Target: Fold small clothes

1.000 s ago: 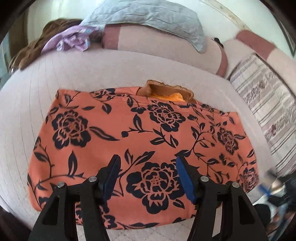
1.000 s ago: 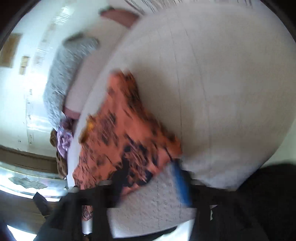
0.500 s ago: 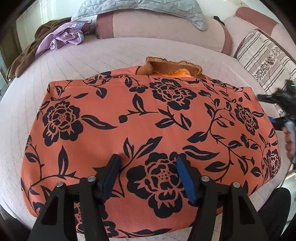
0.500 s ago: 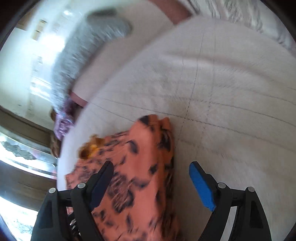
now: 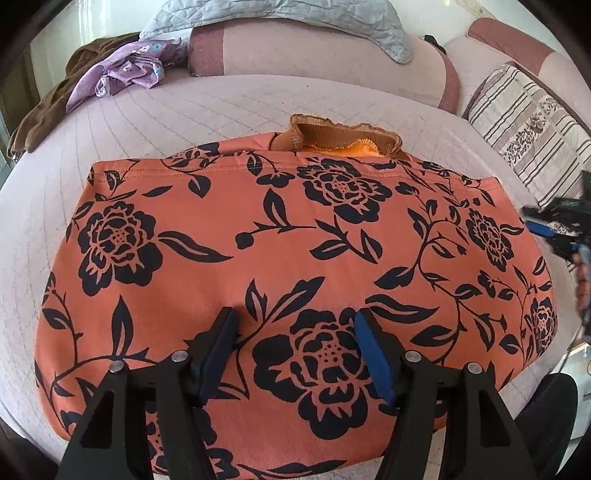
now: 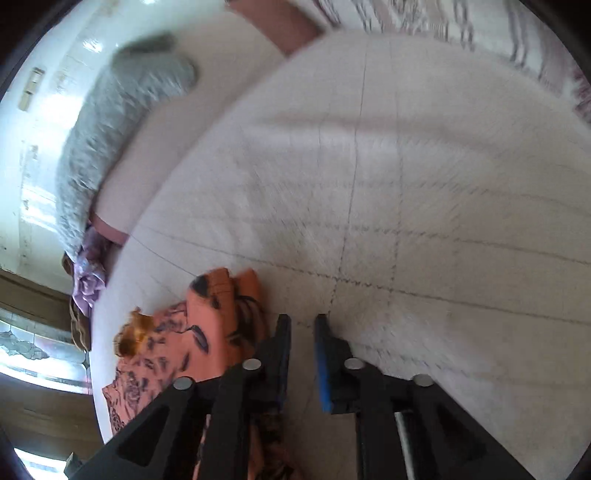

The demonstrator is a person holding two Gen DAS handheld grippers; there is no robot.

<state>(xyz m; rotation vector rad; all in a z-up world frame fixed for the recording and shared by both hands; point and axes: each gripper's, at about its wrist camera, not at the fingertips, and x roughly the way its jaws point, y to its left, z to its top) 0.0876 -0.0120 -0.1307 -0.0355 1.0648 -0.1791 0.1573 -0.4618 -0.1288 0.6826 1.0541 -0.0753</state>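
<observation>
Lying spread flat across the quilted bed (image 5: 229, 107), the orange floral garment (image 5: 295, 236) shows a brown ruffled collar (image 5: 343, 134) at its far edge. The left hand-held gripper (image 5: 295, 332) hovers low over the near half of the cloth with its blue-padded fingers (image 5: 373, 354) wide apart and nothing between them. The right hand-held gripper (image 6: 302, 334) sits at the garment's right edge, its view blurred; the jaws stand close together with a narrow gap, and no cloth is seen between them. A grey quilted blanket (image 5: 280, 14) drapes the headboard, a purple cloth (image 5: 125, 72) lies far left, and a striped pillow (image 5: 532, 125) rests at right.
</observation>
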